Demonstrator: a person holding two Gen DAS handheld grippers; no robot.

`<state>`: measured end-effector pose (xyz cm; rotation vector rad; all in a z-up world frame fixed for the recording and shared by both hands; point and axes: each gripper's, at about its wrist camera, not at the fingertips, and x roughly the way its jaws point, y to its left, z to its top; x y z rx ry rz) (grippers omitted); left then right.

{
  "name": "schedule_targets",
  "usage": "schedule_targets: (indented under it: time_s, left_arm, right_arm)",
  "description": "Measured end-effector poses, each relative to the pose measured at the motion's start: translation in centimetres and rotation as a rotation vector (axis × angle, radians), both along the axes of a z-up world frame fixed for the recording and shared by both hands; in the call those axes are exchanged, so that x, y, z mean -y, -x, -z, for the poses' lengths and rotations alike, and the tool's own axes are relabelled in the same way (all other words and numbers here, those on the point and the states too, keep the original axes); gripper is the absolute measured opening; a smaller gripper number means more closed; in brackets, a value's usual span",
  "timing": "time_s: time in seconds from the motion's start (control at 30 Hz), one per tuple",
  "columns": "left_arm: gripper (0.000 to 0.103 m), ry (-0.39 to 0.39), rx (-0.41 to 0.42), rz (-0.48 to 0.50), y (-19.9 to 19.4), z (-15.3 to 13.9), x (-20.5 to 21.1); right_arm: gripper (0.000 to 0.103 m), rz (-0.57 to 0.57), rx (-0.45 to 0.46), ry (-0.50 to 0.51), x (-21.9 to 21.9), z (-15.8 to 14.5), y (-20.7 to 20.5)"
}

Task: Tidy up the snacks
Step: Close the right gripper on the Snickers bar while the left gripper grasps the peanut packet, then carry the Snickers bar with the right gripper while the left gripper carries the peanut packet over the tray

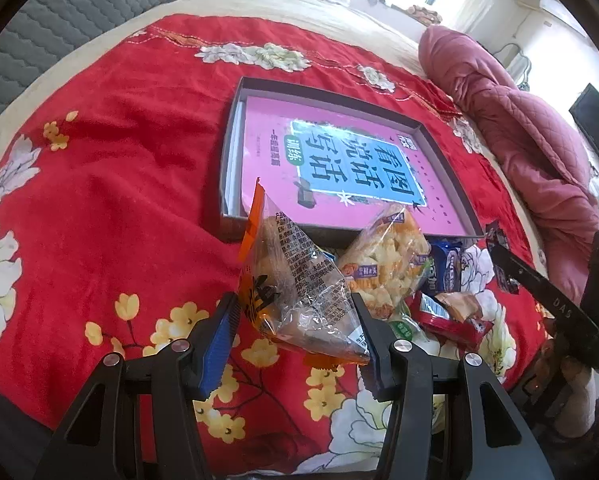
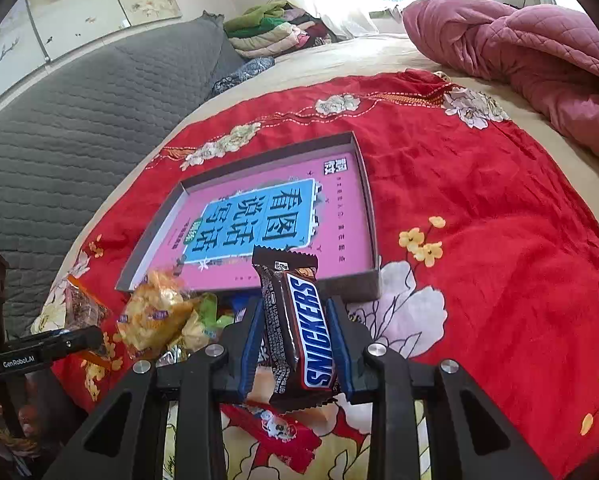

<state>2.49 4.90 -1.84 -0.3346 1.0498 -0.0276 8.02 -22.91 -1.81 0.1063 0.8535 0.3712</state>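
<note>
My left gripper (image 1: 295,312) is shut on a clear orange-edged pastry packet (image 1: 295,280) and holds it above the red floral cloth. My right gripper (image 2: 295,316) is shut on a brown Snickers bar (image 2: 299,328), held upright. A shallow grey box (image 1: 235,128) with a pink book (image 1: 339,160) in it lies just beyond both; it also shows in the right wrist view (image 2: 373,216). A pile of snacks lies in front of the box: a yellow puffed-snack bag (image 1: 387,264), a blue packet (image 1: 447,268), a red packet (image 1: 447,320).
The red floral cloth (image 1: 119,160) covers a bed. A pink quilt (image 1: 519,128) is bunched at the right. A grey padded headboard (image 2: 79,128) stands at the left. Folded clothes (image 2: 275,28) lie at the back. A red wrapper (image 2: 275,432) lies under my right gripper.
</note>
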Motion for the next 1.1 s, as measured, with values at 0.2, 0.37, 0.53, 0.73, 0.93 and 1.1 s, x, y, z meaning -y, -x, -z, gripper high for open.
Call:
schedule_targets:
  time_s: [0.2,0.37,0.53,0.73,0.93,1.1]
  left_arm:
    - [0.056,-0.012,0.011,-0.007,-0.5,-0.2,0.2]
    - [0.056,-0.022,0.015,-0.016,-1.1,-0.3,0.2]
    - [0.056,-0.031,0.026,-0.023,-1.6,-0.7,0.3]
    - [0.056,-0.042,0.037,-0.041,-2.6,-1.1,0.2]
    - [0.056,-0.053,0.047,-0.051,-3.8,-1.3,0.4]
    - [0.056,-0.050,0.051,-0.064,-5.2,-1.4,0.4]
  right_arm:
    - [0.032,-0.007,0.016,-0.031,-0.1,-0.4,-0.4]
    - [0.032,-0.010,0.041,-0.045,-0.3,-0.7,-1.1]
    - [0.032,-0.004,0.059,-0.056,-0.2,-0.9,-1.9]
    - [0.032,0.006,0.054,-0.071,0.0,-0.7,-2.9]
    - [0.032,0.001,0.069,-0.077,-0.2,-0.9,-3.8]
    - [0.032,-0.011,0.079,-0.077,-0.6,-1.0,-4.6]
